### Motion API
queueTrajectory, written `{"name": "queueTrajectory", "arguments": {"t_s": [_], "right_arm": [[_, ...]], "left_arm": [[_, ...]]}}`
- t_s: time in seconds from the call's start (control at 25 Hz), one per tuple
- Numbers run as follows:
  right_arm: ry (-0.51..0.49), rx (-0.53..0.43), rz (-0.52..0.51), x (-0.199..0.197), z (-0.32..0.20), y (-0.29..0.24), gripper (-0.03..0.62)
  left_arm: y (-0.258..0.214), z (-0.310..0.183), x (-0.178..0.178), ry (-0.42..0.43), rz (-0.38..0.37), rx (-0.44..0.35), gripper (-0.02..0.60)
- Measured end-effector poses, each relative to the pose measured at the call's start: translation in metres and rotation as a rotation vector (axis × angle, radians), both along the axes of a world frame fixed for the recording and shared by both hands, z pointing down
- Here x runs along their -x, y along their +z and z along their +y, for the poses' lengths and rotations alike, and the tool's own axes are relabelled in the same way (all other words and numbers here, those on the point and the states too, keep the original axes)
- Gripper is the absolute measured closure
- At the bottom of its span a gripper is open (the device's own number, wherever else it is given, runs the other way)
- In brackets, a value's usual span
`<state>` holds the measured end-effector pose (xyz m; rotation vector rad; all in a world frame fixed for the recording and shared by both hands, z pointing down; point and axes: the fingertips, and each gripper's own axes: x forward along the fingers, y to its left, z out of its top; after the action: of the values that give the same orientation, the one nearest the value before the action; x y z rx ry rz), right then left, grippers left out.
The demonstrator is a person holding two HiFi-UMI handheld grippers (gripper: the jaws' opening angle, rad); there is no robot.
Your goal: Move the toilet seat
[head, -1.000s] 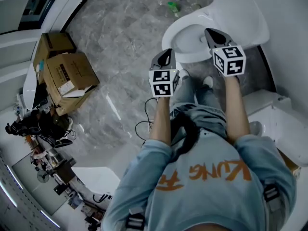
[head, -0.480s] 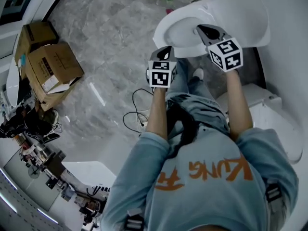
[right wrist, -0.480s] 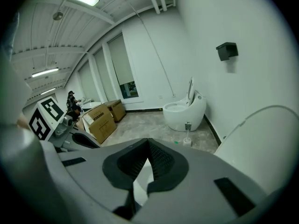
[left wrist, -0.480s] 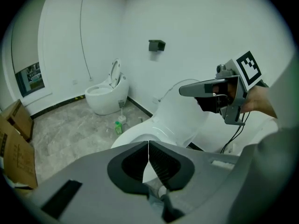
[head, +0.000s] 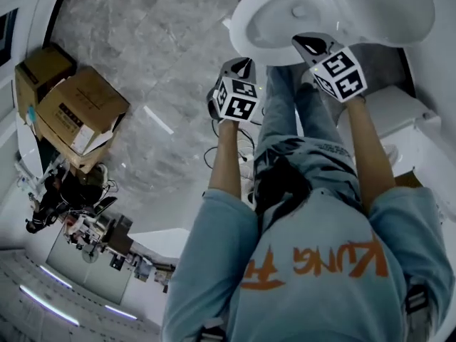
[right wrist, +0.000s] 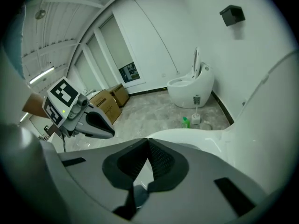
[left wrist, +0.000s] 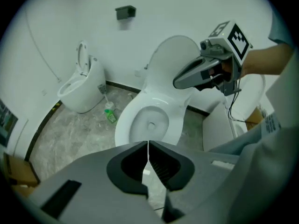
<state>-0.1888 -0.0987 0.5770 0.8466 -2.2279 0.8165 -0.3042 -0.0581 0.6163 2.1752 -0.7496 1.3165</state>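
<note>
You stand over toilet, both jaw pairs pinched tight, nothing between them. White oval plastic toilet seat (left wrist: 124, 125) rings white ceramic bowl (head: 288, 9), ahead and below you. Its long axis runs near to far, with raised white lid (left wrist: 170, 55) at far end. Right hand-held gripper (head: 313, 43) hangs over near rim, likely nearer. Left hand-held gripper (head: 240, 66) sits just off bowl's left. Left gripper view shows whole bowl; right gripper view shows only close white rim.

Toilets, two: near toilet (left wrist: 140, 110), far toilet (left wrist: 81, 90). Cardboard boxes, two: larger box (head: 82, 112), smaller box (head: 39, 70). Grippers, two: left gripper (head: 243, 63), right gripper (head: 308, 42); green bottle (left wrist: 110, 116), one.
</note>
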Motion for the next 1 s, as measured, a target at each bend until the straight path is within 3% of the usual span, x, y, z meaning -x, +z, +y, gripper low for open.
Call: {"name": "queueTrajectory", "arguments": {"t_s": [0.24, 0.32, 0.4, 0.52, 0.8, 1.0], "right_arm": [[-0.011, 0.107, -0.012, 0.023, 0.02, 0.069, 0.593], [-0.016, 0.161, -0.028, 0.034, 0.026, 0.088, 0.503], [-0.036, 0.22, -0.033, 0.045, 0.038, 0.108, 0.436], [-0.077, 0.257, -0.02, 0.057, 0.049, 0.14, 0.401], [-0.189, 0.282, 0.025, 0.075, 0.062, 0.197, 0.301], [-0.261, 0.293, 0.094, 0.091, 0.068, 0.239, 0.269]], "left_arm": [[0.06, -0.005, 0.003, 0.284, -0.079, 0.078, 0.578], [0.076, -0.009, 0.005, 0.409, -0.117, 0.085, 0.573], [0.094, -0.007, 0.01, 0.536, -0.153, 0.118, 0.497], [0.122, -0.006, 0.018, 0.716, -0.194, 0.168, 0.406], [0.175, -0.017, 0.029, 1.132, -0.318, 0.102, 0.33], [0.202, -0.034, 0.032, 1.242, -0.347, 0.043, 0.299]]}}
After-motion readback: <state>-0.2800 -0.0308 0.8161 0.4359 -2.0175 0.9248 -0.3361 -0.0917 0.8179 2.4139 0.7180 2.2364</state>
